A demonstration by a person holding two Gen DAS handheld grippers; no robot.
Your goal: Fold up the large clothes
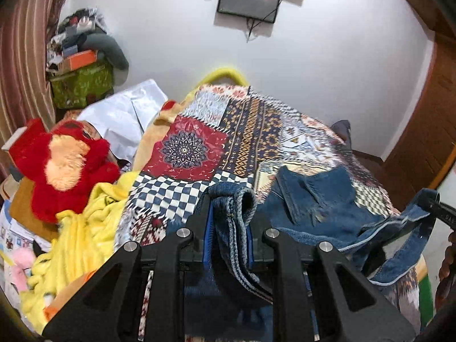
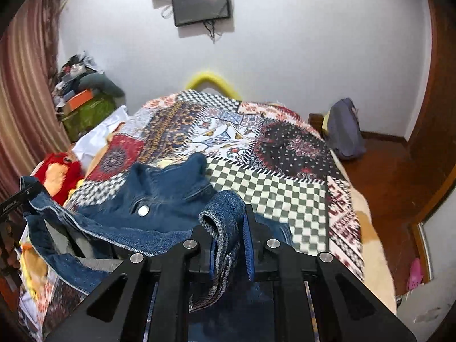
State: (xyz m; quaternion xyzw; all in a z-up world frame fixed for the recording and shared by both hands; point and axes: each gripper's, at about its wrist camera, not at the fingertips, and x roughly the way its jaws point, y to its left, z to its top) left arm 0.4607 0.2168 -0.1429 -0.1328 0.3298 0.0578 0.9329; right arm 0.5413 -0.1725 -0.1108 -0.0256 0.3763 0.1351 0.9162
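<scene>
A pair of blue jeans (image 1: pixel 319 202) lies bunched on the near end of a bed with a patchwork cover (image 1: pixel 199 148). My left gripper (image 1: pixel 229 222) is shut on a thick folded denim edge that hangs down between its blue pads. My right gripper (image 2: pixel 229 239) is likewise shut on a folded denim edge. The jeans (image 2: pixel 159 196), with a metal button facing up, stretch between the two grippers. Each view shows the other gripper's black tip at its side edge, with denim draped from it. Both grippers are lifted above the patchwork cover (image 2: pixel 285 196).
A red plush toy (image 1: pixel 65 168), a yellow blanket (image 1: pixel 82 228) and white cloth (image 1: pixel 125 119) crowd the bed's left side. A grey bag (image 2: pixel 344 131) sits at the bed's far right corner. Wooden floor (image 2: pixel 393 188) runs along the right. A screen (image 2: pixel 202 4) hangs on the white wall.
</scene>
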